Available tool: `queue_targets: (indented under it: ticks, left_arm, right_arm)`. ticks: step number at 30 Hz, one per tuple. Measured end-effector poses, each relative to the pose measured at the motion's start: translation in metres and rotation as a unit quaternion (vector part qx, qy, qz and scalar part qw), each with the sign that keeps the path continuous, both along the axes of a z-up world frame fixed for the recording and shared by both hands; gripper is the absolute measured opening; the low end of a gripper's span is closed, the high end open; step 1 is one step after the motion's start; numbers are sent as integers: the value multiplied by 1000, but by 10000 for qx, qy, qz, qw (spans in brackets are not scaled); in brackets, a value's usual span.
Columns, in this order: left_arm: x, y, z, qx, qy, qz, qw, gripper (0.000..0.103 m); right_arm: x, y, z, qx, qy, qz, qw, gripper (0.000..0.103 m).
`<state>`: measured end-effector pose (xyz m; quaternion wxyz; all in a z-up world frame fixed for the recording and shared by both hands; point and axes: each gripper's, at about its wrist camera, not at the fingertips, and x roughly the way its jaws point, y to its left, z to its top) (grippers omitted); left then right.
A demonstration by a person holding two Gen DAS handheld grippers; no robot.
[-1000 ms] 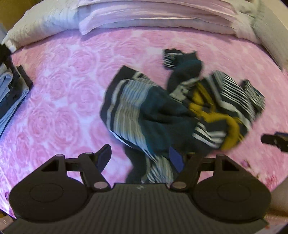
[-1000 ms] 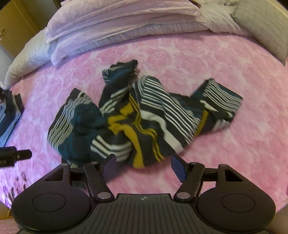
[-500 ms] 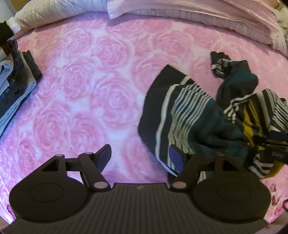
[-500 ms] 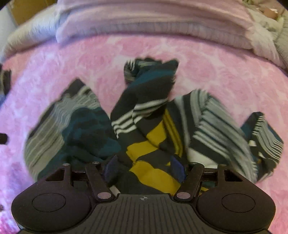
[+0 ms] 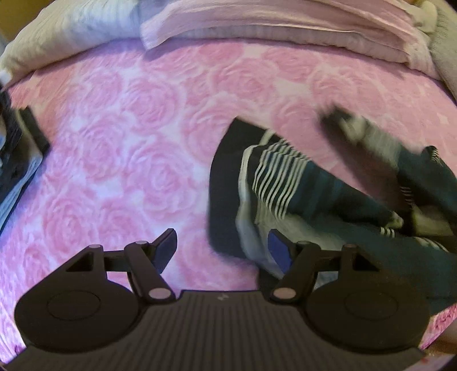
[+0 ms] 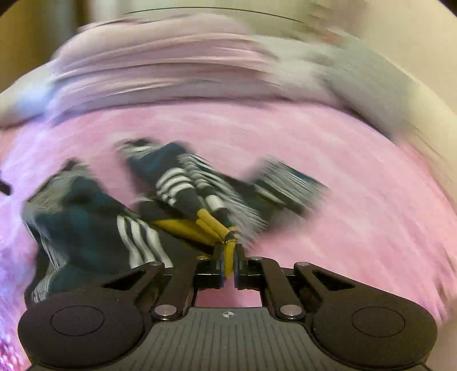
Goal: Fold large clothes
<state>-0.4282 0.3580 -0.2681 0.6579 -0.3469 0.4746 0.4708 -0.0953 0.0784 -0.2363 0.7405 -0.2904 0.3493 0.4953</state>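
Bed with pink rose-pattern cover point(image 5: 137, 159); pillows point(image 5: 285, 25) banked along the far edge. Striped garment point(image 5: 314, 194) lies crumpled on the cover, right of centre in the left wrist view, its bulk running away to the right. Right gripper point(image 6: 228, 256): jaws pinched on a yellow band of the garment, cloth fanning out forward and leftward from them; that view is heavily blurred. Left gripper point(image 5: 221, 249): jaws spread, holding nothing, right fingertip overlapping the garment's near left edge. Judgement: the left is nearer the free edge.
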Motion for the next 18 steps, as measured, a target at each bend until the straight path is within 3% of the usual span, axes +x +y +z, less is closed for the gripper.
queue_targets:
  ticks: [2,3,5,7,8,9,11,12,14,18]
  left_arm:
    - [15,-3,3,20,-38,-181,9998,67]
    - [22,-6,3,33,-52,-275,9996,67]
    - [41,-11,5,52,-96,-507,9987,67]
    - [60,-17,8,65,-142,-728,9972,67]
    - [67,-21,10,91,-161,-809,9966,67]
    - [75,-24,12,132,-178,-894,9957,67]
    - [86,-30,14,178,-184,-997,9947,67]
    - [91,-31,14,194,-174,-1028,9944,67]
    - [100,-30,12,242,-102,-1092,9937,67]
    - [113,-25,10,415,47,-1173,9922,67]
  right_arm:
    - [25,-48,6,-170,-83,-1010,9947,1]
    - [41,-71,3,-283,-48,-1690,9852,2]
    - [75,-104,-21,-898,437,-2763,9559,2]
    - [105,-128,-46,-1549,1035,-3687,9107,5]
    - [111,-133,-47,-1513,1193,-3768,9060,15]
    - [110,-132,-44,-1362,1161,-3591,9160,38]
    - [99,-110,-33,-961,755,-2837,9511,61]
    - [93,-98,-28,-698,613,-2348,9676,62]
    - [82,-71,-26,-382,419,-1537,9865,62]
    - [71,-16,-47,-50,554,-567,9968,62]
